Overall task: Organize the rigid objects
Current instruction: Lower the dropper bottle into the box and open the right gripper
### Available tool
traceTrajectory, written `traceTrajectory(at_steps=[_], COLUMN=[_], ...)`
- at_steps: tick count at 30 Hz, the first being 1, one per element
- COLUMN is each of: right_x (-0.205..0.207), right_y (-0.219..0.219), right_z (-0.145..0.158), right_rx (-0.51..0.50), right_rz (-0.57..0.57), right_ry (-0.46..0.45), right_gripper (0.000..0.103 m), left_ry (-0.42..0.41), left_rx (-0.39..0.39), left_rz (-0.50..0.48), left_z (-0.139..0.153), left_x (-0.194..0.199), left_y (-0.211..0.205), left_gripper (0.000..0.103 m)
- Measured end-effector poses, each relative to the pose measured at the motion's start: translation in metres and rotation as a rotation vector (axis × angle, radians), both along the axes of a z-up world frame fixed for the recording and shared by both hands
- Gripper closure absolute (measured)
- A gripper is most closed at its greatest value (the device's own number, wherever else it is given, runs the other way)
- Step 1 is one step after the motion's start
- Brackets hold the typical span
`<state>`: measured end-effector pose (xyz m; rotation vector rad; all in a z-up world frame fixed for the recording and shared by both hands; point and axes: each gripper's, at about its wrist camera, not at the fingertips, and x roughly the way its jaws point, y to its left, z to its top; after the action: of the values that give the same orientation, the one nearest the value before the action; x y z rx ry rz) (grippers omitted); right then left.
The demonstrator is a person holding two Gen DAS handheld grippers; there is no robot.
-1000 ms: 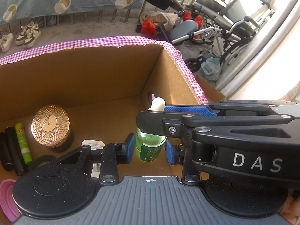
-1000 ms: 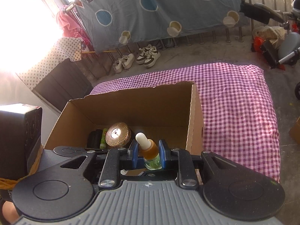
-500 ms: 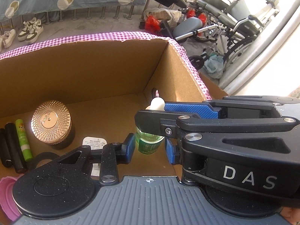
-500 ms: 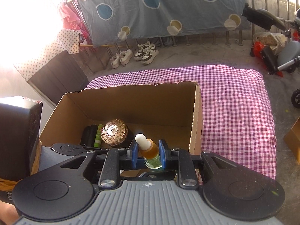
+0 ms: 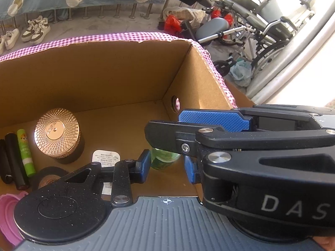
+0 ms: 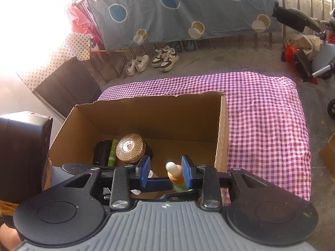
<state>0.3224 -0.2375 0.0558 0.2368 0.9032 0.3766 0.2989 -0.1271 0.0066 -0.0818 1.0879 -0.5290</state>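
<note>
A dropper bottle (image 6: 177, 177) with a white cap, amber neck and green base stands upright in the cardboard box (image 6: 157, 115). My right gripper (image 6: 165, 170) is opening around it. The bottle is close to the right pad, with a wide gap to the left pad. In the left wrist view only the green base (image 5: 164, 160) shows, resting on the box floor (image 5: 117, 129). My left gripper (image 5: 167, 166) straddles it, its jaws opening slightly, with a thin gap at the right pad. The right gripper (image 5: 163, 125) crosses above and hides the cap.
A gold-lidded jar (image 5: 56, 133), a green tube (image 5: 25, 152), black tubes (image 5: 13, 159), a black tape roll (image 5: 48, 177) and a white label (image 5: 105, 156) lie in the box's left half. The box stands on pink checked cloth (image 6: 261, 125). A black case (image 6: 21, 146) stands at left.
The right gripper's jaws have spread and let go of the dropper bottle. The bottle has sunk a little in the left wrist view. Neither hand has moved.
</note>
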Motion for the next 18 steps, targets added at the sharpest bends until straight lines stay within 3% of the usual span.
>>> traceTrajectory(at_steps=[2, 8, 13, 18], right_x=[0.0, -0.004, -0.026, -0.075], right_y=[0.0, -0.005, -0.016, -0.023], right_z=[0.001, 0.008, 0.024, 0.051], right_rx=[-0.002, 0.024, 0.087, 0.177], right_rz=[-0.003, -0.035, -0.098, -0.15], right_ry=[-0.009, -0.04, -0.095, -0.208], right_gripper=[0.056, 0.056, 0.056, 0.049], left_ry=[-0.015, -0.03, -0.108, -0.195], left_rx=[0.011, 0.009, 0.01, 0.009], left_rz=[0.005, 0.008, 0.008, 0.008], left_z=[0.001, 0.003, 0.017, 0.04], left_x=[-0.001, -0.003, -0.019, -0.048], left_y=[0.0, 0.002, 0.006, 0.018], left_gripper=[0.066, 0.065, 0.037, 0.024])
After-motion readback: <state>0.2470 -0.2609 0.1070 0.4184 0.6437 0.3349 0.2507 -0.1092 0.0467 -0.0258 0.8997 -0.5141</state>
